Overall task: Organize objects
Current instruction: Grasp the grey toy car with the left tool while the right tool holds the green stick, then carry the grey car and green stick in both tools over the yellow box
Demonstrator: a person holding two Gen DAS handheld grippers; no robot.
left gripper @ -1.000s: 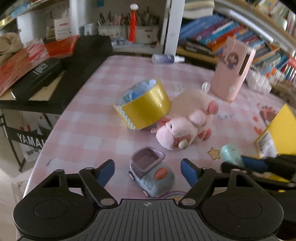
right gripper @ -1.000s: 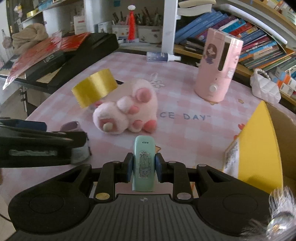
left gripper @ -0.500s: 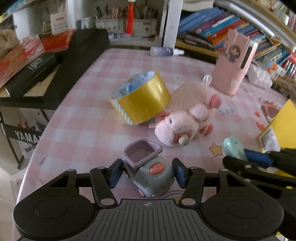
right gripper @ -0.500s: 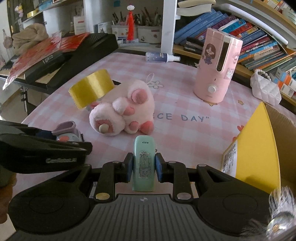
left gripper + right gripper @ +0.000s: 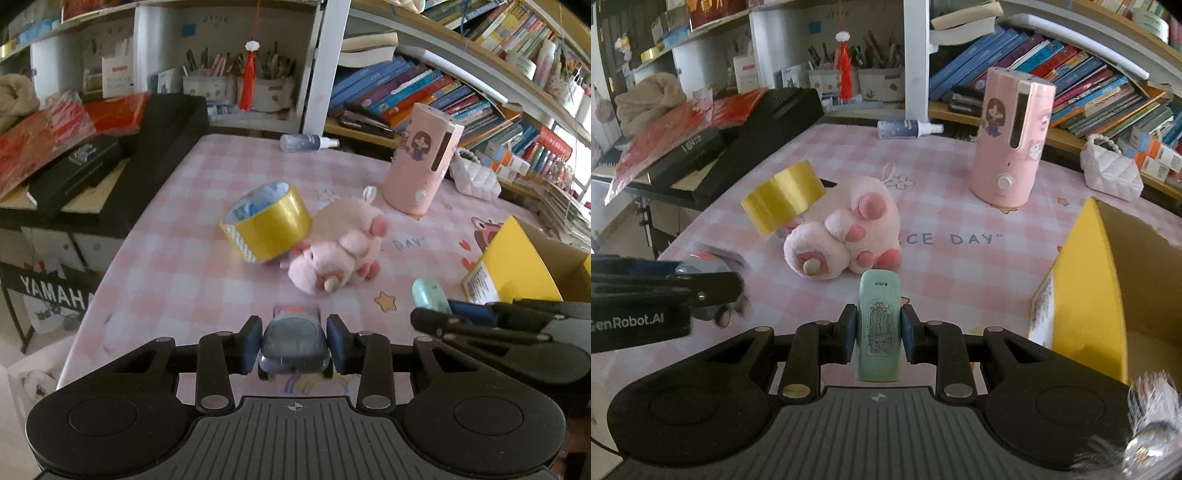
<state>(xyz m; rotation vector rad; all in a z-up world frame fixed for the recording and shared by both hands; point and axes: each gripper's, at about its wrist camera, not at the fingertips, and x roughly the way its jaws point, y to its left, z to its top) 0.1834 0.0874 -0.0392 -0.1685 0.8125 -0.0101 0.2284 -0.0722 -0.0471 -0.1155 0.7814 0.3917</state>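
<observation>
The left gripper (image 5: pixel 294 347) was clenched on a small grey-blue toy car (image 5: pixel 293 345), its blue pads pressed against both sides of the body. The right gripper (image 5: pixel 878 332) gripped a mint-green oblong case with a cactus drawing (image 5: pixel 878 325), held upright between its fingers.

Both tools worked over a table covered with a pink-and-white checked cloth (image 5: pixel 177 258). Just ahead of the left gripper lay a pink plush animal (image 5: pixel 338 251) on its side, touching a wide roll of yellow packing tape (image 5: pixel 267 221) beyond it to the left. Further ahead and to the right stood a tall pink cylindrical appliance with a cartoon girl on it (image 5: pixel 421 166), and a small blue spray bottle (image 5: pixel 306 142) lay at the far edge. To the right of the right gripper stood an open cardboard box with a yellow flap (image 5: pixel 1086 295). Bookshelves packed with colourful books (image 5: pixel 1071 74) lined the room behind, and a black keyboard (image 5: pixel 159 147) sat beside the table to the left.

A second earlier the left gripper's jaws had been spread wide with the car sitting loose on the cloth between them; they had since closed, and the car had turned to point away. The right gripper's hold was unchanged.
</observation>
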